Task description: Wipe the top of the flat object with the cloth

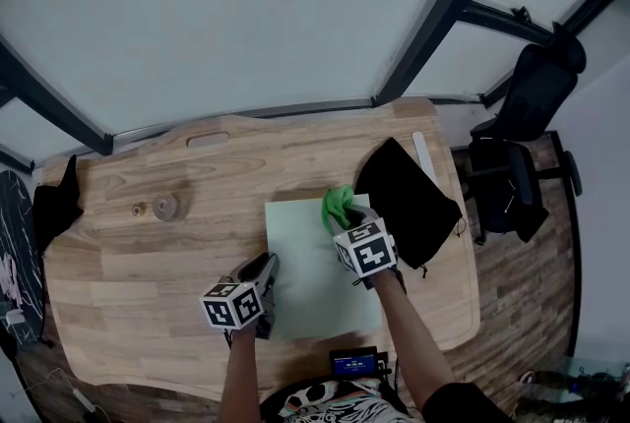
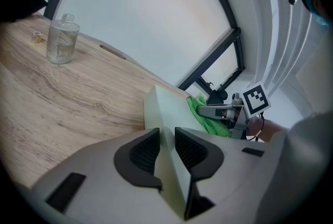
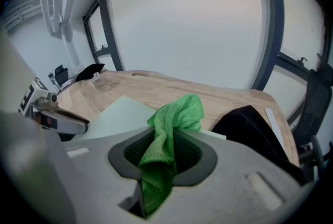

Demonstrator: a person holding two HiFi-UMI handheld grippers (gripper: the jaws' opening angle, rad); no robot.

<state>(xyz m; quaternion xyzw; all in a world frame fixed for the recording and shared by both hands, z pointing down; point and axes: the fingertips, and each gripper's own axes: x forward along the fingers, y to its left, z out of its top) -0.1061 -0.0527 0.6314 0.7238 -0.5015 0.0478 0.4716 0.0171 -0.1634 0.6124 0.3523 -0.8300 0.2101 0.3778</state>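
Note:
A pale green flat board (image 1: 313,259) lies on the wooden table (image 1: 148,254). My left gripper (image 1: 268,275) is shut on the board's left edge. In the left gripper view the edge of the board (image 2: 165,109) runs between the two dark pads of the left gripper (image 2: 167,147). A crumpled green cloth (image 1: 338,205) rests on the board's far right part, and my right gripper (image 1: 350,220) is shut on it. Seen from the right gripper view, the cloth (image 3: 174,119) hangs out of the jaws of the right gripper (image 3: 165,152) above the board (image 3: 119,113).
A black cloth bag (image 1: 409,198) lies right of the board, with a white strip (image 1: 425,155) behind it. A small glass jar (image 1: 165,207) and its cap (image 1: 138,210) stand at the left. A black office chair (image 1: 522,141) is past the table's right edge.

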